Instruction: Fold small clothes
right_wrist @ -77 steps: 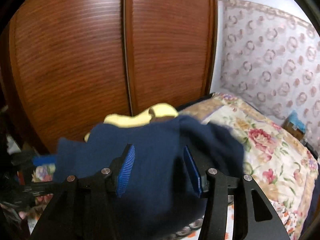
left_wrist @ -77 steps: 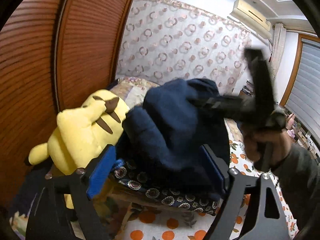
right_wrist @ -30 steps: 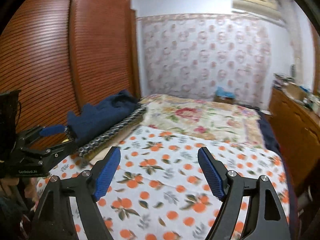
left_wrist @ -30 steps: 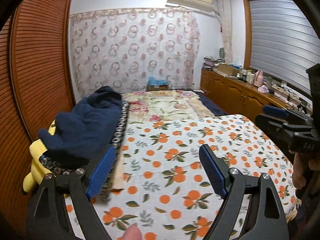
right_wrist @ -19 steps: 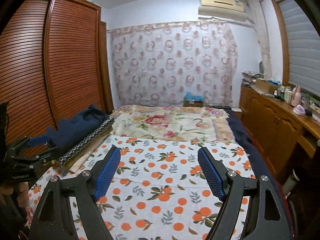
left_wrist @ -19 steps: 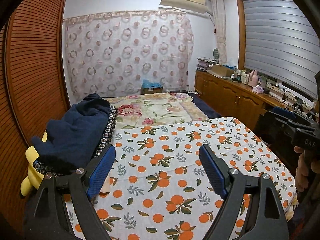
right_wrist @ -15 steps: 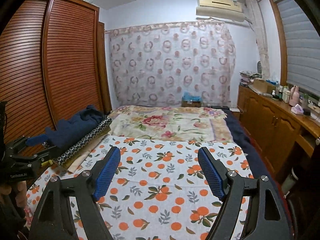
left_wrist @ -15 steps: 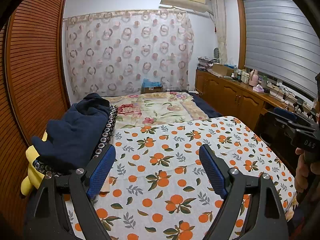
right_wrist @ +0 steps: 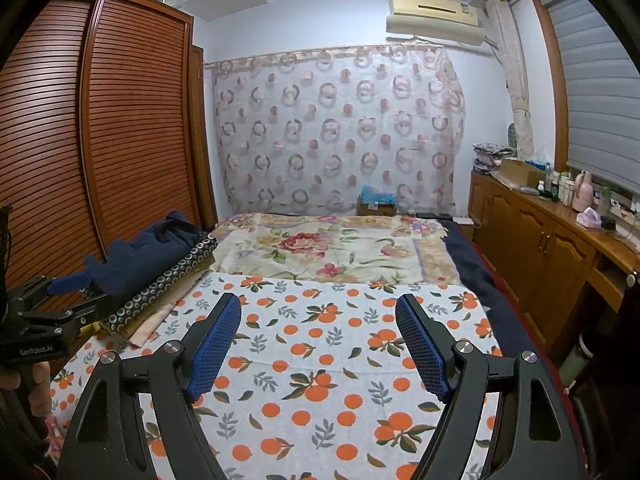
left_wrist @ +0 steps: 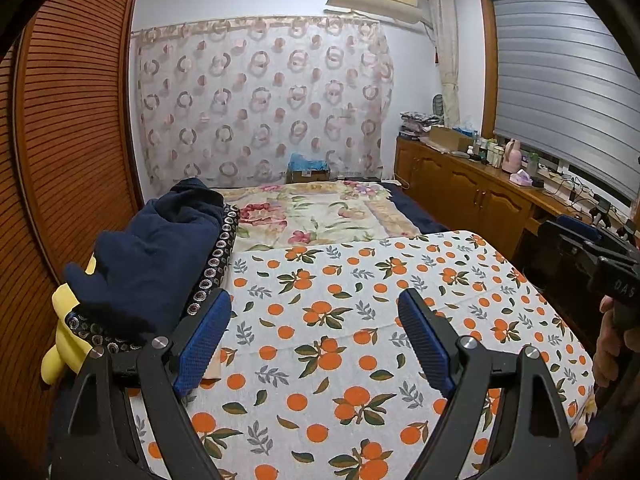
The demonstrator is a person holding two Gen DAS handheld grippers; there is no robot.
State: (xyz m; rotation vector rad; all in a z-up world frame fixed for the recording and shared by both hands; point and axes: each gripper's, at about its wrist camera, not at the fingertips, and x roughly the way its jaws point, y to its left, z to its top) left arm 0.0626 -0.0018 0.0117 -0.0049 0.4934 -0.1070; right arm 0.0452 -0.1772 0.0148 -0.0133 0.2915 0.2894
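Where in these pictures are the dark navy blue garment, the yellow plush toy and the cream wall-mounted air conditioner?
dark navy blue garment (left_wrist: 156, 256), left wrist view, middle of the bundle.
yellow plush toy (left_wrist: 66, 340), left wrist view, its exposed lower body.
cream wall-mounted air conditioner (right_wrist: 434, 14), right wrist view, front panel.

both wrist views face headward, sharing orange-print sheet (left_wrist: 340, 320).

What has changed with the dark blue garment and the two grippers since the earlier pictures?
The right gripper let go of the navy garment, now lying on the folded pile. Both it and the left gripper pulled back, open, over the orange-print sheet. The yellow plush stayed.
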